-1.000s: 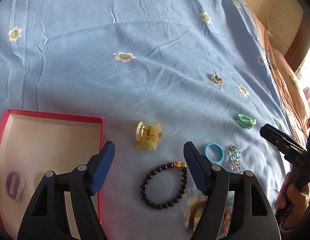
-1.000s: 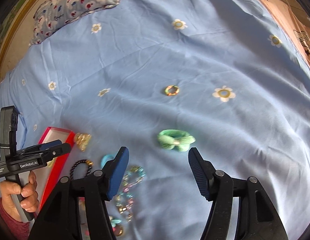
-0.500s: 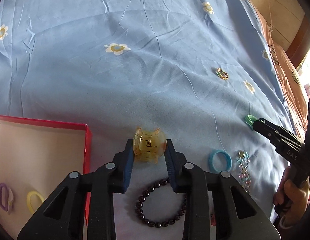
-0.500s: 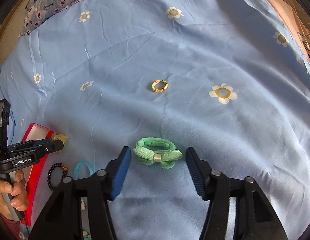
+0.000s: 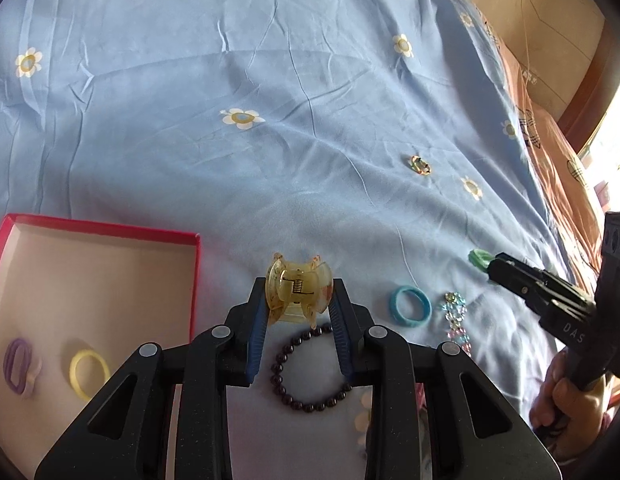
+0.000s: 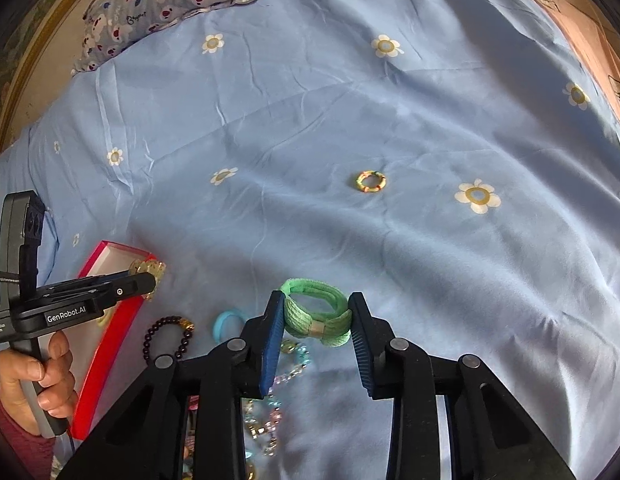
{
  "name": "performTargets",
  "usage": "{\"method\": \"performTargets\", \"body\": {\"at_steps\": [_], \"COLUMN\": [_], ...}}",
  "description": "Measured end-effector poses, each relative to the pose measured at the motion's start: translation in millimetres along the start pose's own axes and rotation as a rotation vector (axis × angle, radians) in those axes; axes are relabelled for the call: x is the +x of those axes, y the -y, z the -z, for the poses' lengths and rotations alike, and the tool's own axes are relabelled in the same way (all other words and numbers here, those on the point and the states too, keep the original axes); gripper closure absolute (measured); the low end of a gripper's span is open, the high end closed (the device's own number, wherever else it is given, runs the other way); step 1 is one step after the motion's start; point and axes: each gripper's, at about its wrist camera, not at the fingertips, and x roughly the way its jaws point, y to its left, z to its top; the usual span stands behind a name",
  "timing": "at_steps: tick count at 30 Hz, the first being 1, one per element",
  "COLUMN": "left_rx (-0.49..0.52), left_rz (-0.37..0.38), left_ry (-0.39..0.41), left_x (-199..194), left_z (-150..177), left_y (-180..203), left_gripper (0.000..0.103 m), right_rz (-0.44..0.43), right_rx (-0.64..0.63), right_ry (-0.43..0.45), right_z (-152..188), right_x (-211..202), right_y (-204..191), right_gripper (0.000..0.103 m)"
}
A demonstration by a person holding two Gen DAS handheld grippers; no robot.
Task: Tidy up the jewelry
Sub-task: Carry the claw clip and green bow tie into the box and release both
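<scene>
At the far left of the bed, my red box (image 5: 110, 232) lies open with a purple tie (image 5: 17, 363) and a yellow ring (image 5: 89, 374) already in it. Just right of its wall, my left gripper (image 5: 297, 312), wide a second ago above the bead bracelet (image 5: 310, 368), has moved forward and now pinches the amber claw clip (image 5: 298, 292) between its pads. Further right lie the blue ring (image 5: 409, 306) and a sparkly chain (image 5: 453, 316). On that side my right gripper (image 6: 315, 332), empty before, has its jaws closing on the green bow tie (image 6: 315, 312), pads touching both ends. I judge both pieces are ready to carry to the box.
</scene>
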Motion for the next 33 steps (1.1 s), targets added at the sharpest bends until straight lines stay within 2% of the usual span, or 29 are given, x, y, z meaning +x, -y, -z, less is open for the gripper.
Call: {"method": "performTargets", "body": {"at_steps": [8,21,33], "left_rx": [-0.026,-0.109,-0.190], "left_rz": [-0.008,-0.047,-0.086], "left_ry": [0.034,0.083,0.095], "left_x": [-33,-86,-109], "left_z": [20,54,84], "left_y": [-12,-57,-99], "left_gripper": [0.075,0.075,0.075], "right_rz": [-0.070,-0.166,-0.225], "right_rx": [-0.031,-0.098,-0.164], "right_ry": [-0.005,-0.037,-0.064], "right_z": [12,29,37], "right_x": [-7,-2,6], "right_y": [-37,-101,-152], "right_gripper": [0.071,0.071,0.071]}}
